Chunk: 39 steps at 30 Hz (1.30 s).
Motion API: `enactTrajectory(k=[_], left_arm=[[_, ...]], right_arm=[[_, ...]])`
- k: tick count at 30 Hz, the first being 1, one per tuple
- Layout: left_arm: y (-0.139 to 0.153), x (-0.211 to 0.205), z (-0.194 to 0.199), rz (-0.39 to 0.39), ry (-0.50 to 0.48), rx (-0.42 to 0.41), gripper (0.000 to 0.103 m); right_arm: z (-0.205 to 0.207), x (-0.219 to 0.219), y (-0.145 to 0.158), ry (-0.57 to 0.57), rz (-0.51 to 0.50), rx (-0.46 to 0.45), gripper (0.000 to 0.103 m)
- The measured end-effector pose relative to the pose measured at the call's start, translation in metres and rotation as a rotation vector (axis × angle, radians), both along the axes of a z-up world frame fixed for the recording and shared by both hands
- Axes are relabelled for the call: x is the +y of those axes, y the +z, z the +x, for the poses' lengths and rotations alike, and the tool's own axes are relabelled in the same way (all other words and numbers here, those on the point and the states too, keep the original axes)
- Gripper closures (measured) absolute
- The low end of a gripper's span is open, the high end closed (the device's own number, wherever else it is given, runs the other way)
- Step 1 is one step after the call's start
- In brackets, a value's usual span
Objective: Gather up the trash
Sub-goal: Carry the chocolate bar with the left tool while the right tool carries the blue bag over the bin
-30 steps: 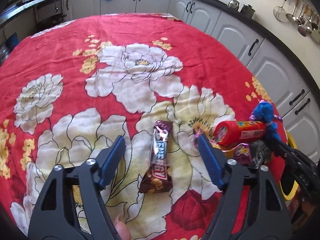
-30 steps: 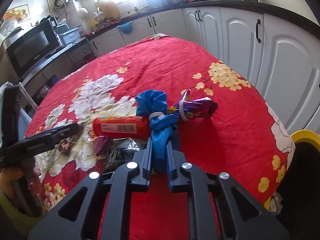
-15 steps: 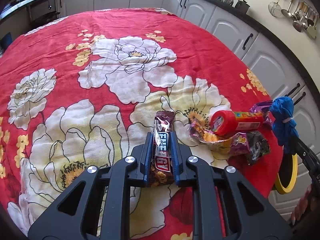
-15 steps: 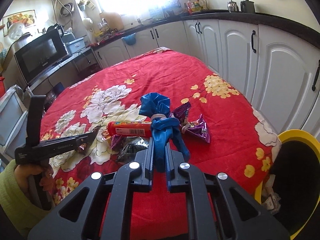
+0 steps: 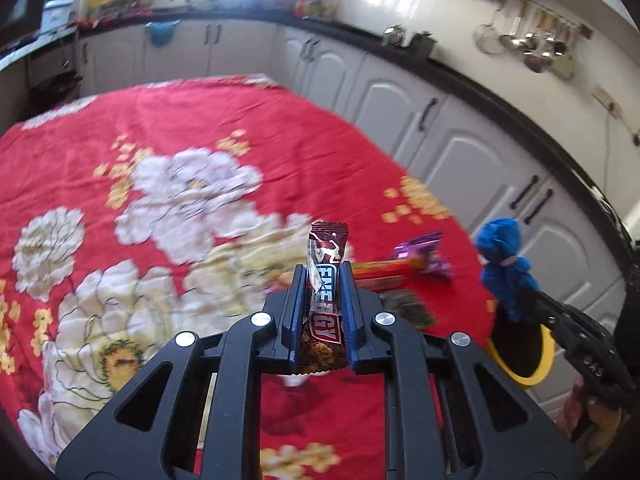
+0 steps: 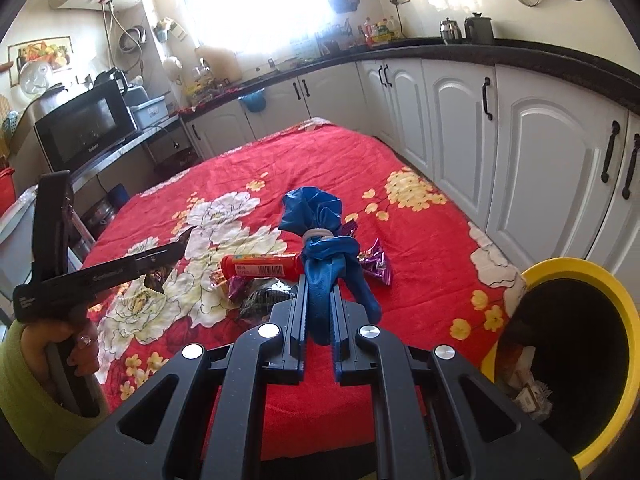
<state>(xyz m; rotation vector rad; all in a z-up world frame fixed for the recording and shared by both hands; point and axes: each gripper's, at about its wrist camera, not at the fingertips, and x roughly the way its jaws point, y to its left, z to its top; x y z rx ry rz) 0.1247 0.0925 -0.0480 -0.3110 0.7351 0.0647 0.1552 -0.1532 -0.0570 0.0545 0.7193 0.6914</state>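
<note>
Left claw (image 5: 323, 300), clenched on the energy-bar wrapper (image 5: 325, 280): the blue pads press its two long edges at mid-length, and the crimped top end stands free above the fingertips. The wrapper hangs clear of the red flowered surface (image 5: 160, 128). It looks light, thin and crinkly, with a glossy film that is likely slippery; a pinch across the flat body, as here, should hold better than one on a crimped end. Its jaws have just been closing, with the wrapper between them.

Right claw (image 6: 319, 312), clamped on the knotted blue bag (image 6: 320, 248): the pads grip its lower tail, below the pale tie at the neck. The bag appears soft and limp, so the neck or tail is the sensible hold.

Both claws point forward and downward, handles toward the person; a hand (image 6: 60, 344) in a green sleeve carries the left claw.

The yellow-rimmed bin (image 6: 624, 320) stands just off the surface's near right corner, close beside the blue bag. Left of the bag on the cloth lie a red tube (image 6: 260, 266), a purple wrapper (image 6: 378, 266) and a dark wrapper (image 6: 264, 294), all near the bin-side corner.
</note>
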Motion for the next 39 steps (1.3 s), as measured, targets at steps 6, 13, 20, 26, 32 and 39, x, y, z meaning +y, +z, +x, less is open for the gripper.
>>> enactTrajectory(k=[6, 13, 20, 26, 32, 39], left_arm=[[0.020, -0.029, -0.005, 0.016, -0.056, -0.060, 0.092], [0.030, -0.052, -0.008, 0.018, -0.102, -0.102, 0.092], [0.037, -0.079, -0.009, 0.021, -0.155, -0.138, 0.092], [0.043, -0.095, -0.009, 0.028, -0.185, -0.168, 0.092], [0.049, -0.112, -0.009, 0.036, -0.211, -0.191, 0.092], [0.054, -0.130, -0.006, 0.038, -0.241, -0.214, 0.092]], right_arm=[[-0.008, -0.014, 0.012, -0.012, 0.017, -0.028, 0.094], [-0.015, -0.034, 0.022, -0.035, 0.025, -0.054, 0.094], [-0.021, -0.057, 0.029, -0.068, 0.034, -0.076, 0.094], [-0.025, -0.075, 0.036, -0.101, 0.042, -0.098, 0.094], [-0.027, -0.090, 0.040, -0.134, 0.049, -0.113, 0.094], [-0.028, -0.109, 0.043, -0.179, 0.054, -0.132, 0.094]])
